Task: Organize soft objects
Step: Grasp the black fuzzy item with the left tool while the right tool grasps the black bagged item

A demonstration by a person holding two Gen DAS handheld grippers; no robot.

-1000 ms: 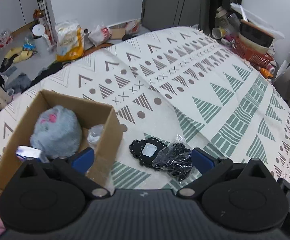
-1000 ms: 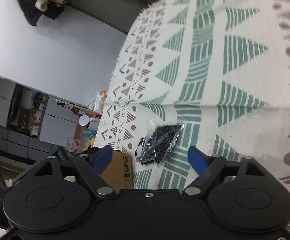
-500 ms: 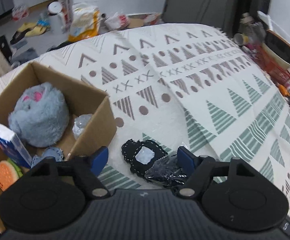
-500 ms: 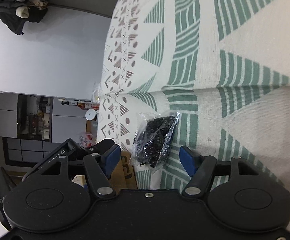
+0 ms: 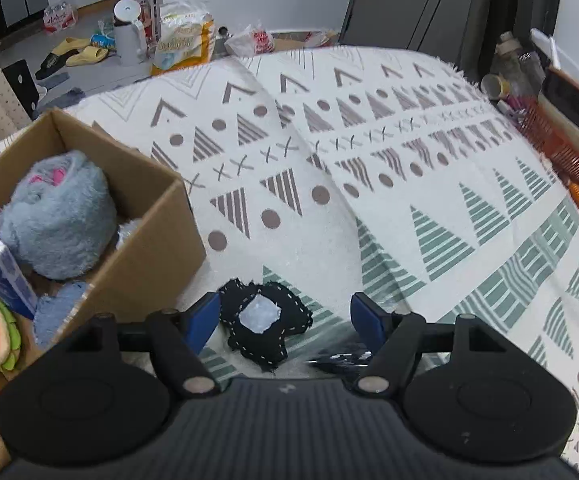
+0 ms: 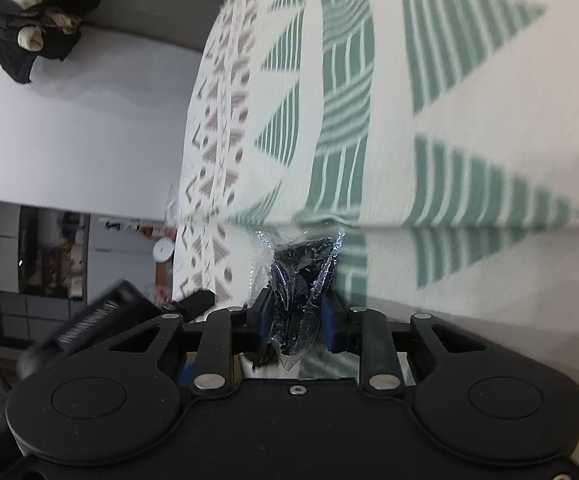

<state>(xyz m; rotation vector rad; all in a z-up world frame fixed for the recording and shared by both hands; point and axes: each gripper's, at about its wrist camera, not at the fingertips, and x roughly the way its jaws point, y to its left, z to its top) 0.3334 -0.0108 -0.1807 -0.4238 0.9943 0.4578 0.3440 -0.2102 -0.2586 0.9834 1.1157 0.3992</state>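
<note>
Pinching plastic bag [image 6: 303, 292], right hand-held gripper [image 6: 295, 316] closed

A white kettle [image 5: 128, 32], yellow slippers [image 5: 85, 54] and a printed sack [image 5: 183, 42] are seen on the floor beyond the tablecloth's [image 5: 409, 184] far edge.

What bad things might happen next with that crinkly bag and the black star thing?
The right gripper is shut on the clear bag of black bits, pinching slippery plastic, so the bag might slide out or tear on the way to the cardboard box. The left gripper is open around the black stitched patch, which lies flat on the patterned cloth; closing there may bunch up the cloth too. The box already looks crowded with the grey plush, so things may not settle in.
</note>
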